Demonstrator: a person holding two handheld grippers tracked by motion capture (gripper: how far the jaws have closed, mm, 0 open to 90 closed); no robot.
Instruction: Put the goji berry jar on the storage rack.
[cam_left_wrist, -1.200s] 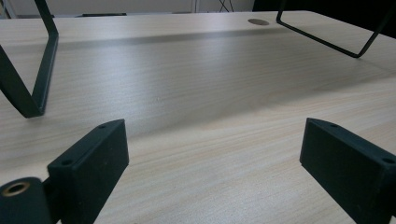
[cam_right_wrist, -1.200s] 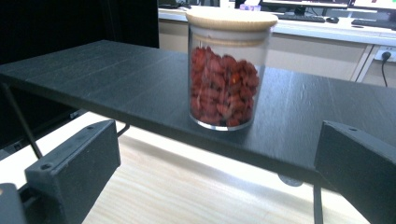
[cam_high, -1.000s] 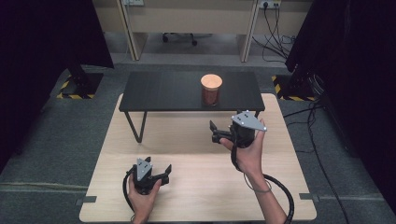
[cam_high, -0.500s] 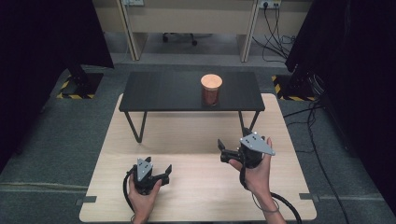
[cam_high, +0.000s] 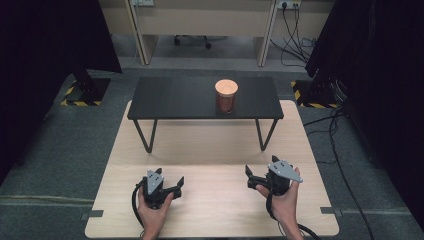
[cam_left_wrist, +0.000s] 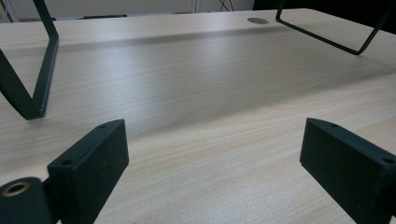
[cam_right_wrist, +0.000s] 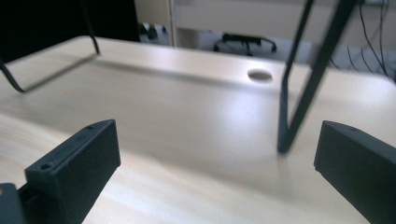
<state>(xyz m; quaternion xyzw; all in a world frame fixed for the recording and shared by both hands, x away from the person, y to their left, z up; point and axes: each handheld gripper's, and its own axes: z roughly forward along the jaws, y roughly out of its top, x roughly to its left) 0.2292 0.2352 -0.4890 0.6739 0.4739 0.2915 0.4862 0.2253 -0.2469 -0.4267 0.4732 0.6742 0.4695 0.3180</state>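
Note:
A jar with a copper-coloured lid stands upright on a low black bench set across the far half of the pale wooden table. My left gripper rests low on the table near the front edge, held by a hand, jaws spread wide with nothing between them. My right gripper sits to its right, also near the front edge, open and empty, its grey plate on top. Bare wood lies between the jaws of the left gripper and of the right gripper.
The bench's thin black wire legs stand on the table ahead of both grippers. A round cable hole is in the tabletop. Dark curtains flank the table, and cables trail on the floor at right.
My right gripper has come back from just below the bench toward the table's front edge and lower. The left gripper and the jar have stayed put.

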